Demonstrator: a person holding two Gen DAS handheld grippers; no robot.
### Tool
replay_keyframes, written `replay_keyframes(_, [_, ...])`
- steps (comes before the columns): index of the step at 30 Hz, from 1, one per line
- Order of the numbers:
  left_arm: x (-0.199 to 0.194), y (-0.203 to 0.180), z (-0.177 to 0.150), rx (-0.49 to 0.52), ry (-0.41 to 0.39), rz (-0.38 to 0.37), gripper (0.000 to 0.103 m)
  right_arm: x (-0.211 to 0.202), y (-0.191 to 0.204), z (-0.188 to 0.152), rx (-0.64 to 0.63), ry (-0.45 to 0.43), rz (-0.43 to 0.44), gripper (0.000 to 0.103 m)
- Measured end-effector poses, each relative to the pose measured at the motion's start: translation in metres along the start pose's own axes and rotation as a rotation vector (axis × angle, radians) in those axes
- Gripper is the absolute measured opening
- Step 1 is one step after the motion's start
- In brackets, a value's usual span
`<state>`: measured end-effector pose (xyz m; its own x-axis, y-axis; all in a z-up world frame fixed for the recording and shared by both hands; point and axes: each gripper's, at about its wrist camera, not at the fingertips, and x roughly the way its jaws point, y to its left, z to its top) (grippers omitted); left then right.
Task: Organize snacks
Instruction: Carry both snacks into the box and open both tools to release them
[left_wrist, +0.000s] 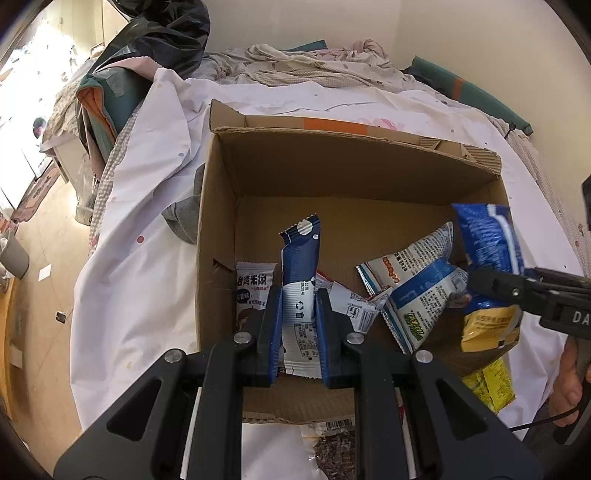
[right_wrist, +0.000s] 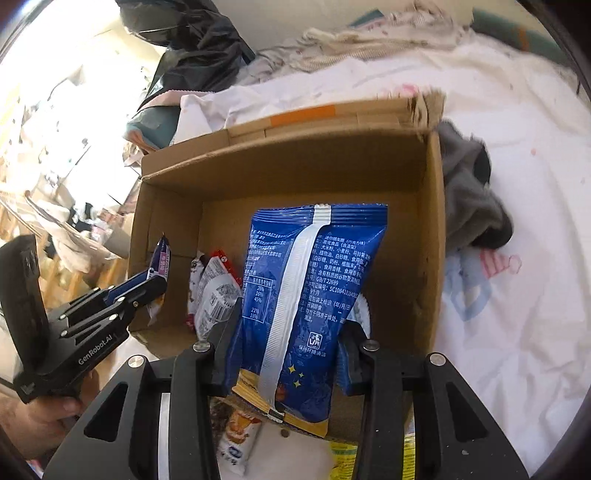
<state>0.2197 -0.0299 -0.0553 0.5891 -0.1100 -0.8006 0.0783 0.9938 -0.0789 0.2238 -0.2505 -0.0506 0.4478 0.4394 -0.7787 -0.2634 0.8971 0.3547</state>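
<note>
An open cardboard box (left_wrist: 354, 166) sits on a white bedsheet; it also shows in the right wrist view (right_wrist: 295, 166). My left gripper (left_wrist: 298, 314) is shut on a slim navy-and-white snack packet (left_wrist: 301, 266), held upright over the box's near left side. My right gripper (right_wrist: 288, 347) is shut on a large blue snack bag (right_wrist: 314, 288) above the box's near edge; the bag (left_wrist: 487, 240) and gripper (left_wrist: 495, 288) also show in the left wrist view. Several snack packets (left_wrist: 417, 291) lie on the box floor.
A grey cloth (right_wrist: 469, 199) lies by the box's right side. Loose snacks (right_wrist: 236, 439) and a yellow packet (left_wrist: 491, 384) lie on the sheet in front of the box. Bedding and a black bag (left_wrist: 166, 33) pile up behind. The floor (left_wrist: 40, 258) drops off to the left.
</note>
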Motion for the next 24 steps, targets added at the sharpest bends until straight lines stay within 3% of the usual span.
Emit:
replay_keyframes(5, [0.001,0.004,0.0,-0.02,-0.001,-0.009,0.014,-0.009,0.004,0.0,-0.054,-0.045,-0.114,0.044])
replay_keyframes(11, [0.0,0.004,-0.001,-0.02,0.0,-0.005,0.015,-0.013,-0.007,0.003,0.005,-0.063,-0.092,0.047])
replay_keyframes(13, [-0.002,0.006,0.0,-0.034,-0.007,-0.01,0.018,-0.017,-0.007,0.005,0.02,-0.083,-0.059,0.056])
replay_keyframes(15, [-0.006,0.008,0.0,-0.045,-0.023,-0.007,0.04,-0.024,-0.005,0.004,0.018,-0.123,-0.057,0.074])
replay_keyframes(16, [-0.009,0.008,0.0,-0.047,-0.037,-0.002,0.047,-0.026,-0.003,0.005,0.018,-0.138,-0.056,0.075])
replay_keyframes(18, [-0.013,0.007,0.0,-0.037,-0.057,0.008,0.07,-0.031,-0.003,0.006,0.03,-0.158,-0.049,0.082])
replay_keyframes(20, [-0.017,0.005,0.001,-0.022,-0.071,0.016,0.075,-0.036,-0.004,0.006,0.052,-0.177,-0.049,0.087])
replay_keyframes(24, [-0.022,0.006,0.0,-0.028,-0.078,0.008,0.075,-0.044,-0.008,-0.001,0.08,-0.18,-0.06,0.088])
